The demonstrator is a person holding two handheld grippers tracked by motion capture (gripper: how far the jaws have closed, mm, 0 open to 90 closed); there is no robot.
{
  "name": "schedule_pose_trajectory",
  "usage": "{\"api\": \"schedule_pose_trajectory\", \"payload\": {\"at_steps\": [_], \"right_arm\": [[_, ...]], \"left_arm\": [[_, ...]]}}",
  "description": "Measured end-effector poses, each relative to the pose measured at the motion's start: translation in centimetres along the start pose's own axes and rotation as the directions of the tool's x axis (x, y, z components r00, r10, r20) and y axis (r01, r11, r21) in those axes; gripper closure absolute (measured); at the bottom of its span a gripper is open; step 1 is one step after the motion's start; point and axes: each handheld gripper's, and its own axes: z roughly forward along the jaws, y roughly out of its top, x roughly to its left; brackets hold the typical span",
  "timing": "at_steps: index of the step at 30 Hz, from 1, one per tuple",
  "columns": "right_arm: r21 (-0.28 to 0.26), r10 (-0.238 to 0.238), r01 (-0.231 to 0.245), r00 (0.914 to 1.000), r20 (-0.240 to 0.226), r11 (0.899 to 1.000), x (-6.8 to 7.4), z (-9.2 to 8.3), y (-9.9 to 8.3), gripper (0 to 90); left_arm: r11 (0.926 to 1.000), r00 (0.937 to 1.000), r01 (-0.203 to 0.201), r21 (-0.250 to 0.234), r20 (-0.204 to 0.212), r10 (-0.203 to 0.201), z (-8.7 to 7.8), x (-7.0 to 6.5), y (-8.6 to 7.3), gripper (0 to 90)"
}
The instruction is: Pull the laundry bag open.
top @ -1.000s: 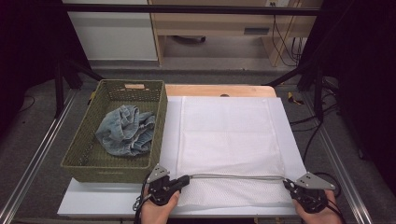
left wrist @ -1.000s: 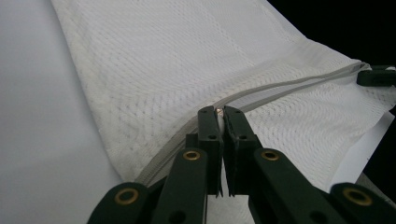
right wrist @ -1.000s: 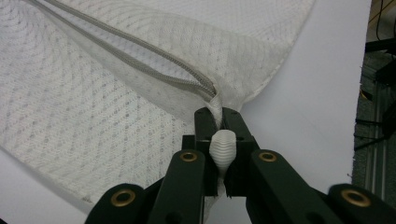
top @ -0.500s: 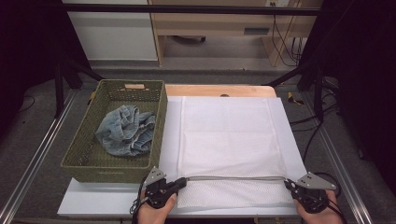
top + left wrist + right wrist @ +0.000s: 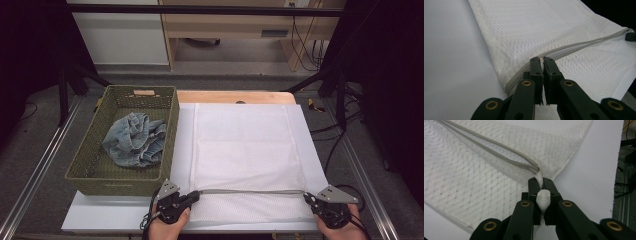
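A white mesh laundry bag [image 5: 245,145] lies flat on the white board, its grey zipper [image 5: 252,191] running along the near edge. At the zipper's left end my left gripper [image 5: 196,194] is shut; in the left gripper view its jaws [image 5: 541,59] pinch a small brass zipper pull on the zipper [image 5: 574,45]. My right gripper [image 5: 306,197] is shut on the bag's near right corner. The right gripper view shows a bunched tab of white fabric [image 5: 543,200] squeezed between its jaws [image 5: 541,180], just past the zipper's end [image 5: 534,167].
A green woven basket [image 5: 90,175] stands left of the bag and holds a crumpled denim garment [image 5: 134,140]. The white board [image 5: 125,215] rests on a wooden table [image 5: 225,96]. Metal rails and cables run along both sides.
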Motion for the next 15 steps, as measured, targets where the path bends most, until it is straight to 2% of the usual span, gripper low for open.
{"api": "schedule_pose_trajectory", "payload": {"at_steps": [6,8,9,13,15], "right_arm": [[0.014,-0.004,0.004,1.0000,-0.007,1.000,0.02,0.20,-0.05,86.8],[0.021,-0.020,0.020,0.9998,-0.001,1.000,0.08,0.24,-0.04,86.8],[0.027,-0.026,0.026,0.9996,0.007,0.999,0.10,0.25,-0.05,86.8],[0.028,-0.015,0.015,0.9999,0.006,0.999,0.02,0.29,-0.12,86.8],[0.035,-0.015,0.015,0.9998,0.009,0.999,0.09,0.32,-0.11,86.8]], "left_arm": [[1.0000,1.0000,-0.005,0.001,-0.006,0.005,-0.07,0.04,-0.21,86.7],[0.9999,0.9997,-0.006,0.012,-0.024,0.007,-0.16,0.11,-0.35,86.7],[1.0000,0.9998,0.002,0.007,-0.021,-0.001,-0.29,0.28,-0.42,86.7],[0.9998,0.9997,0.017,-0.008,-0.017,-0.017,-0.81,0.68,-0.54,86.7],[0.9999,0.9997,0.011,-0.005,-0.021,-0.011,-0.94,0.64,-0.56,86.7]]}}
